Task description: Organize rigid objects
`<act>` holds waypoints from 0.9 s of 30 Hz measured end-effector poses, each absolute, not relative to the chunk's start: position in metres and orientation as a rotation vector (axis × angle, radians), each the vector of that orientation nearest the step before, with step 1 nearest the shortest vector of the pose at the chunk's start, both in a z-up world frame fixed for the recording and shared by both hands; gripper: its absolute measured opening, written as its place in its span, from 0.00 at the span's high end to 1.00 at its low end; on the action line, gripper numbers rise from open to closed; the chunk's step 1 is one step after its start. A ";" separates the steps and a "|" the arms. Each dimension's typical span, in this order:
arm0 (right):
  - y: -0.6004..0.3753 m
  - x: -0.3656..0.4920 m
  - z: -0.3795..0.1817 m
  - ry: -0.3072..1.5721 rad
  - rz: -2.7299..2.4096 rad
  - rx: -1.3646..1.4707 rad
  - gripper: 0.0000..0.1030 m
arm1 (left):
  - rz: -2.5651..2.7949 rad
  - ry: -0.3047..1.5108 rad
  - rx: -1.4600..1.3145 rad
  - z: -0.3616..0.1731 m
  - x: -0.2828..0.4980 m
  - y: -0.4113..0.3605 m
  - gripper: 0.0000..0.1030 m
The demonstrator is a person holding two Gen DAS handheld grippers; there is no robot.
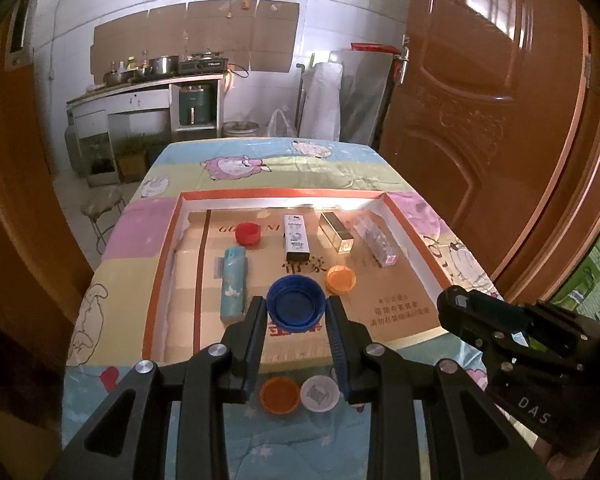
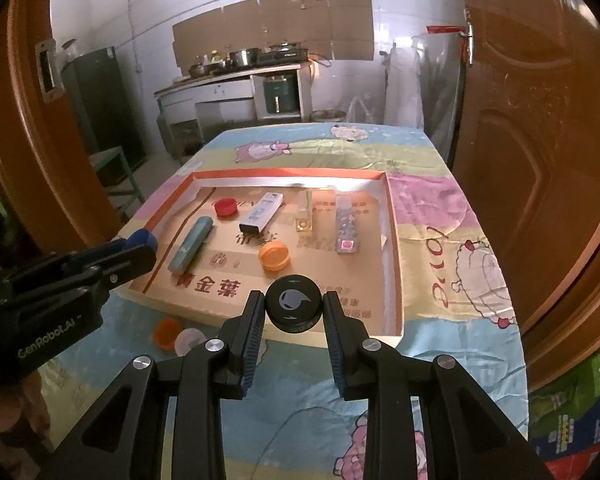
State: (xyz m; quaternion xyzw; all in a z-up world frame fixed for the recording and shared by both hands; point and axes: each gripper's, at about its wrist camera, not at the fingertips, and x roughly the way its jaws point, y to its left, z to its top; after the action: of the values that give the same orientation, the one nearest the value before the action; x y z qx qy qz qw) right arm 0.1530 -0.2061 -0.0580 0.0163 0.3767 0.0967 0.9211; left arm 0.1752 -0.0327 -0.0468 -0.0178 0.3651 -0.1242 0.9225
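Blue is the colour of the big cap (image 1: 296, 306) that the left claw (image 1: 296, 312) is holding, with its two fingers pressing on the cap's sides, and it is hanging over the near part of the cardboard tray (image 1: 168, 240). The right claw (image 2: 293, 312) is holding a black cap (image 2: 293, 307) the same way, over the near edge of the tray, and it is not open any wider than the cap. The tidying looks about half done, I am guessing. Inside the tray a red cap (image 1: 248, 233), a small orange cap (image 1: 341, 279), a light blue lighter (image 1: 233, 286), a white box (image 1: 297, 237), a gold box (image 1: 337, 232) and a see-through box (image 1: 375, 241) are already lying apart from each other. The three boxes are sitting in a row along the far side, and the lighter is lying near the left wall. Outside the tray, an orange cap (image 1: 280, 395) and a white cap (image 1: 320, 393) are sitting side by side on the table cloth (image 1: 112, 400), just in front of the tray's near edge. So I am thinking four caps are left to go in: the two being held and the two on the cloth
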 end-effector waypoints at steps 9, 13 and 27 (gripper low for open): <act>-0.213 0.169 -0.058 0.777 0.194 0.041 0.70 | -0.246 0.768 -0.040 -0.050 0.192 -0.038 0.70; -0.215 0.176 -0.062 0.783 0.195 0.045 0.70 | -0.238 0.776 -0.038 -0.053 0.199 -0.040 0.70; -0.223 0.203 -0.077 0.816 0.198 0.064 0.70 | -0.224 0.822 -0.036 -0.070 0.226 -0.046 0.70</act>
State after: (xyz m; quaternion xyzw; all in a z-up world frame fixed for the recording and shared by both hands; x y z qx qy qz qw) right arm 0.2026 -0.2227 -0.0772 0.0311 0.3959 0.0961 0.9127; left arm 0.2257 -0.0462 -0.0699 -0.0173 0.3988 -0.1087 0.9104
